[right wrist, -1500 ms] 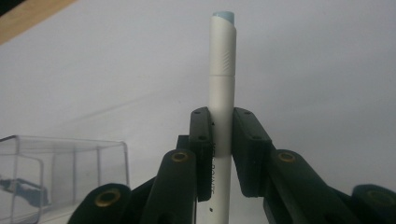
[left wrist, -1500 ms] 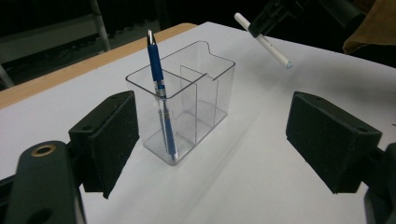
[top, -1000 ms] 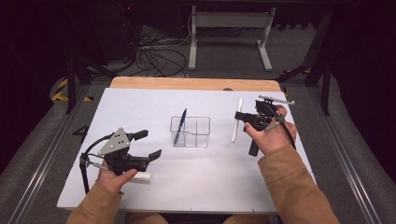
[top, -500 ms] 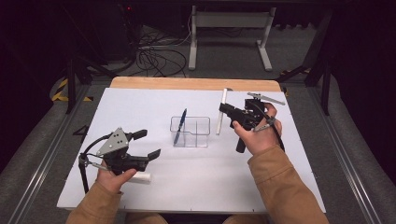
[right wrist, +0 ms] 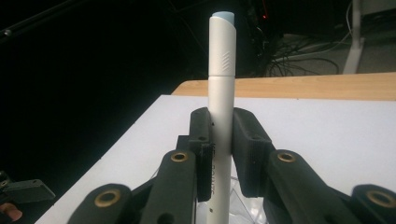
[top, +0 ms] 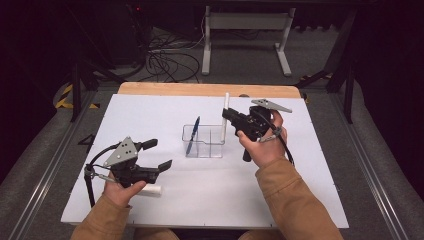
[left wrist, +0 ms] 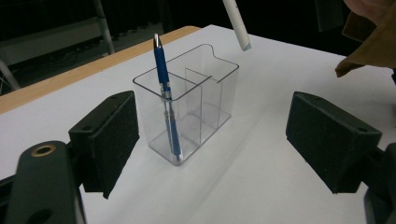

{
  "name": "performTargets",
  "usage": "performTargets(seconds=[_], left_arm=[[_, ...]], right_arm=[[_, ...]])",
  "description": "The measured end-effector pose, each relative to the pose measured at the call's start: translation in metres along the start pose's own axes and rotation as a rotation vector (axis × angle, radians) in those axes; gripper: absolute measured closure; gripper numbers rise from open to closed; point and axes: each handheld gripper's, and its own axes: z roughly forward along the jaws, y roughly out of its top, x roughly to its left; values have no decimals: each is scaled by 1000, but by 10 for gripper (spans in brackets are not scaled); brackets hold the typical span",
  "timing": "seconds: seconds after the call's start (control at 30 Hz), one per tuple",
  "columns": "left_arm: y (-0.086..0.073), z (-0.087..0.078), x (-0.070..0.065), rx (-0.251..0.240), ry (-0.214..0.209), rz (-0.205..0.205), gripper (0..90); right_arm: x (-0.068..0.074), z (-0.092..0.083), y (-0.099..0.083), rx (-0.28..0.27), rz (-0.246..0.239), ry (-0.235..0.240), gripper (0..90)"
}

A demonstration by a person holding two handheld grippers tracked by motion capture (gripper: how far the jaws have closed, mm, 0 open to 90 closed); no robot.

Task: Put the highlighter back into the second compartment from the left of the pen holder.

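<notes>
Clamping a white marker [top: 225, 117] upright between its jaws, the right gripper [top: 231, 118] holds it just above the far right corner of the clear holder [top: 204, 142], which stands mid-table [top: 300, 200]. A blue pen [top: 192, 135] leans in the holder's left compartment. Near the table's front left edge, the left gripper [top: 156, 155] rests with jaws wide apart, facing the holder, a white cylinder [top: 150, 190] beside it.
</notes>
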Motion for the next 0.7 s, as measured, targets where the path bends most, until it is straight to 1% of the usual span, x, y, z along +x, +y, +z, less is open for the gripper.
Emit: performTargets(seconds=[0.07, 0.13, 0.23, 0.27, 0.4, 0.5, 0.7], left_arm=[[0, 0, 0, -2, 0, -3, 179], [0, 0, 0, -2, -2, -3, 180], [0, 0, 0, -1, 1, 0, 180], [0, 0, 0, 1, -1, -1, 180], [-1, 0, 0, 3, -5, -6, 180], [-1, 0, 0, 3, -3, -5, 180], [-1, 0, 0, 0, -4, -7, 180]], right_arm=[[1, 4, -2, 5, -13, -7, 789], [2, 7, -4, 6, -9, -4, 789], [4, 11, -8, -25, -14, 14, 789], [5, 13, -10, -36, -5, 19, 789], [6, 20, -14, -58, -3, 32, 789], [7, 25, -17, -68, 2, 38, 789], [9, 34, -22, -77, -9, 41, 789]])
